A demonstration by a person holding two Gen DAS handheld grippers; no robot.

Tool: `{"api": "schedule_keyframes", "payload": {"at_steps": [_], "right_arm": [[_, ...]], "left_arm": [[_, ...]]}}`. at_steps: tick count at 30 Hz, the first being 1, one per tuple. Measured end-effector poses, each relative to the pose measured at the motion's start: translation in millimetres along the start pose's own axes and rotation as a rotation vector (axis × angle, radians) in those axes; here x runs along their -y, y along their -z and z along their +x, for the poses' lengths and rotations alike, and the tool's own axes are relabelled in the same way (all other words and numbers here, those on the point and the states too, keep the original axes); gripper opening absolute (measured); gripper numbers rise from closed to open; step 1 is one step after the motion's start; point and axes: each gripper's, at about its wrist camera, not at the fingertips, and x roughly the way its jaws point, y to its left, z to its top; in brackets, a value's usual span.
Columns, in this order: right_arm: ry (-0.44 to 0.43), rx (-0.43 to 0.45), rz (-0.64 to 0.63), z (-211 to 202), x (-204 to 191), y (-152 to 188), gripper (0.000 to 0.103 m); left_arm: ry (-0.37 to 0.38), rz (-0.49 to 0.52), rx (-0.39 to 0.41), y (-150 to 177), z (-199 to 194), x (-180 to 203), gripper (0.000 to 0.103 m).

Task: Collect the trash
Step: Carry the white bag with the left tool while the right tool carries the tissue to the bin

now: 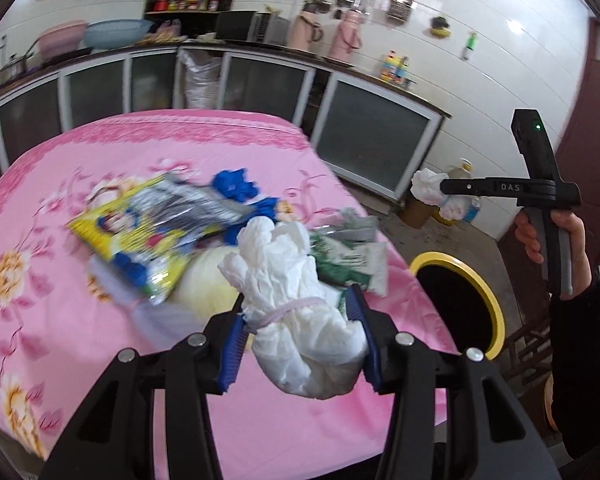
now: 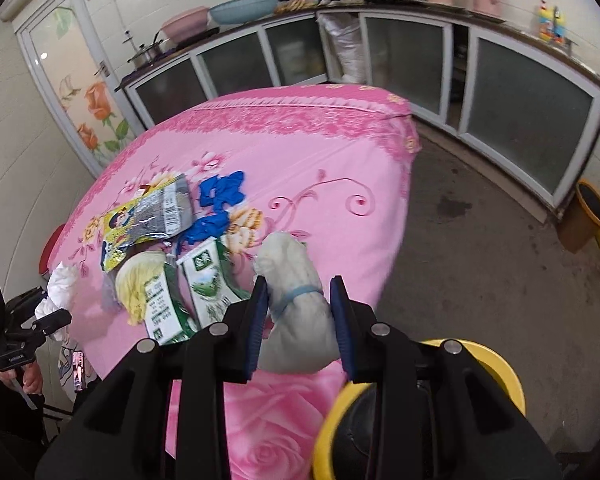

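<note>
Two grippers are loaded. The left gripper (image 1: 300, 344) is closed to a medium gap on a white crumpled tissue bundle tied with a pale pink band (image 1: 300, 320); both blue pads press its sides, and it appears lifted clear of the cloth. The right gripper (image 2: 300, 320) grips a second white tissue bundle tied with a light blue band (image 2: 296, 308) at a similar width. Whether that bundle is raised or resting on the cloth cannot be determined.

From the left gripper, the other gripper is at 2 o'clock, held out past the table edge. The round black bin with the yellow rim (image 1: 496, 312) stands on the floor at 3 o'clock. In the right wrist view the same bin lies directly under the gripper, at 6 o'clock.

Remaining on the pink floral tablecloth (image 1: 100, 168), at 10 to 12 o'clock of the left gripper:
- one yellow and silver foil snack wrapper (image 1: 152, 232);
- one pale yellow crumpled paper ball (image 1: 208, 280);
- two green and white flattened cartons (image 1: 352, 260);
- one blue torn glove or film scrap (image 1: 236, 184).

Assessment: the task is roughly at an early to middle stage. Two items are picked but neither is released into the bin. About five items are left on the table. The bin contents are not visible.
</note>
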Motion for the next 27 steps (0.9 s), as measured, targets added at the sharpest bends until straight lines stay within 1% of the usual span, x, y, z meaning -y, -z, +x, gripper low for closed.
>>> {"api": "schedule_keyframes", "payload": {"at_steps": [4,8,11,13,16,21,24,27], "right_arm": [[0.074,0.044,0.055,-26.1,28.8,22.3,0.030],[0.169,0.090,0.131,-47.8,60.6,49.1,0.030],[0.242,0.118,0.186,-58.8,80.9,73.2,0.030],[0.268,0.126,0.227,-63.8,92.9,91.3,0.030],[0.304,0.122,0.251,-66.7,103.1,112.2,0.030],[0.289,0.082,0.312,-60.0,120.1,142.6,0.030],[0.288,0.065,0.333,-55.3,126.1,153.3,0.030],[0.291,0.048,0.360,-48.7,134.4,160.1,0.030]], "left_arm": [[0.088,0.084,-0.006,-19.2,28.1,41.6,0.045],[0.168,0.165,-0.005,-36.9,59.3,86.6,0.045],[0.223,0.198,-0.020,-45.1,84.5,116.6,0.045],[0.244,0.225,-0.038,-47.3,103.4,138.8,0.045],[0.274,0.260,-0.072,-47.3,129.9,166.8,0.045],[0.314,0.300,-0.136,-37.2,166.2,205.8,0.045],[0.329,0.313,-0.165,-30.3,181.1,222.6,0.045],[0.337,0.312,-0.190,-25.2,194.5,231.2,0.045]]}}
